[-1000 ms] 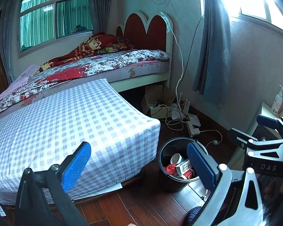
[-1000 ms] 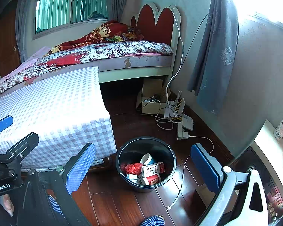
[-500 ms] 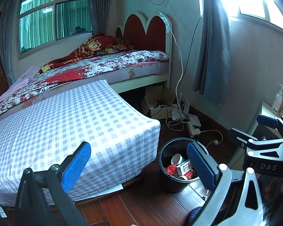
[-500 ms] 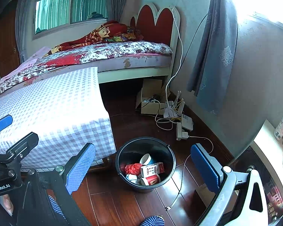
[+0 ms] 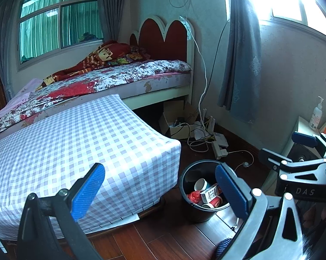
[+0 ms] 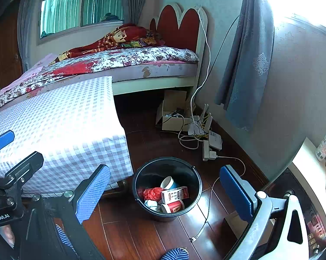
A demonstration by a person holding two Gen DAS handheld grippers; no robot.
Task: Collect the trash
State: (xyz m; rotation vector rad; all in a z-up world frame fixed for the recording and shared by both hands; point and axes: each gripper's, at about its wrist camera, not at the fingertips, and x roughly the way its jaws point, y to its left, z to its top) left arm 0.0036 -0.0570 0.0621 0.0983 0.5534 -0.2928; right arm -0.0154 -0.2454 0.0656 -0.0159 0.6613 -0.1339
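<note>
Bucket [image 6: 166, 213] of black plastic stands on the wood floor [image 6: 141, 234], just beside the corner of the checked worktop [image 6: 65, 125]. Inside lie a paper cup [image 6: 168, 182], a carton [image 6: 174, 194], a red cup [image 6: 173, 206], a crumpled red wrapper [image 6: 152, 194] and a wad of paper [image 6: 151, 203]. Judged light and thin-walled: cups and carton will crush under a hard squeeze; the wrapper is soft and slippery. Best hold for the load is probably the stiff bucket rim or its wire handle, which rests along the rim. Left claw [image 5: 159, 189] and right claw [image 6: 166, 189] are both spread wide, holding nothing, their ribbed blue pads above the floor.
</note>
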